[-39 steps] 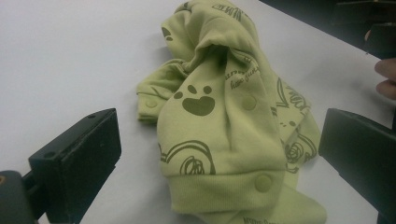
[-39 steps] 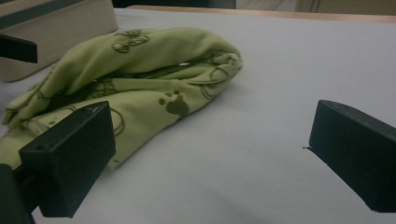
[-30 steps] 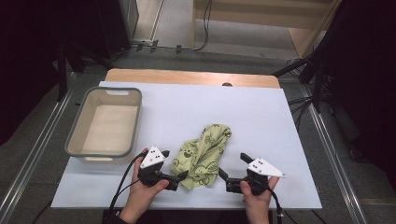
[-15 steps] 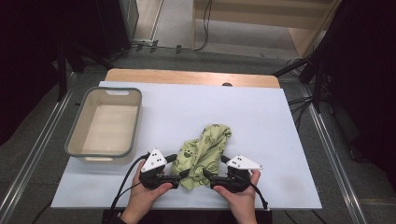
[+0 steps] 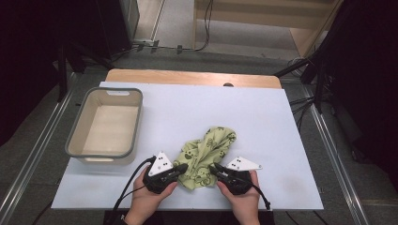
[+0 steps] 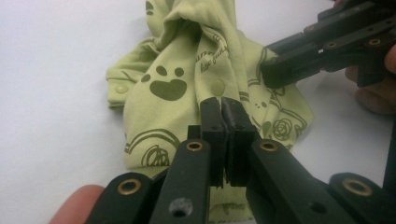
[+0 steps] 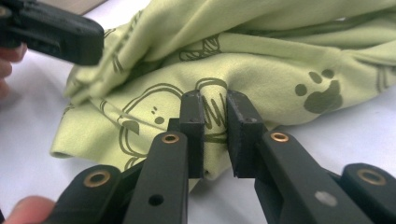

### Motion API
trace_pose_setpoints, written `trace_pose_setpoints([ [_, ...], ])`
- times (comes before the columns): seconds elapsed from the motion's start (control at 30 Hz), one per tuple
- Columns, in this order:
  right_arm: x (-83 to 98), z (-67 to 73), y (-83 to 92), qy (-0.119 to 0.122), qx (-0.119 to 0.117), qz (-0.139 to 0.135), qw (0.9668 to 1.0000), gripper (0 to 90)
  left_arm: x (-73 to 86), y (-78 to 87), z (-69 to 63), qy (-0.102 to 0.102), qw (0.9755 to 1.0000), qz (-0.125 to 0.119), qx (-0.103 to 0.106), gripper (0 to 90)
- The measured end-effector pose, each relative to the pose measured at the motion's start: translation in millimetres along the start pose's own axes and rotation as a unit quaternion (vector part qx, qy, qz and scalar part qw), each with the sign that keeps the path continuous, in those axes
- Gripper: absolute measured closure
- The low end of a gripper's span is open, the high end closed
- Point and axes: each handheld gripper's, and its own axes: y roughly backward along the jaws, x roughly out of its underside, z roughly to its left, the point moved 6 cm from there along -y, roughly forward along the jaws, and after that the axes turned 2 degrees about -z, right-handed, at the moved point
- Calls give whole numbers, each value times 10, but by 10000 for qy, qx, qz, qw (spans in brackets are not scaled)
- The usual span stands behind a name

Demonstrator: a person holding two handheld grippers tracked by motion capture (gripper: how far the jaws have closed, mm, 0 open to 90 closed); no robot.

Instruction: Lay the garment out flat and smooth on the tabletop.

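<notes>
Both jaws have just been closing: my left hand-held gripper (image 6: 223,135) now pinches the green printed garment (image 5: 206,157), my right hand-held gripper (image 7: 215,135) nearly clamped on its hem, ready to lift.

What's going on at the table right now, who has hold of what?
A person is working a crumpled green printed cloth lying on the white table with a gripper in each hand. The left gripper has just closed and pinches the near edge of the cloth. The right gripper has also just been closing, with a fold of the same cloth between its jaws and a small gap left. The grey bin at the left is empty.
</notes>
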Motion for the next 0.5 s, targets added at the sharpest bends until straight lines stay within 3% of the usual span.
trace_pose_setpoints([
  [0.27, -52, -176, 250, 27, 114, -355, 9993, 805, -76, 157, 133, 172, 9994, -265, -173, 897],
  [0.5, -85, -467, 536, -89, 443, -617, 9971, 811, -107, 252, 228, 283, 9983, -397, -316, 897],
])
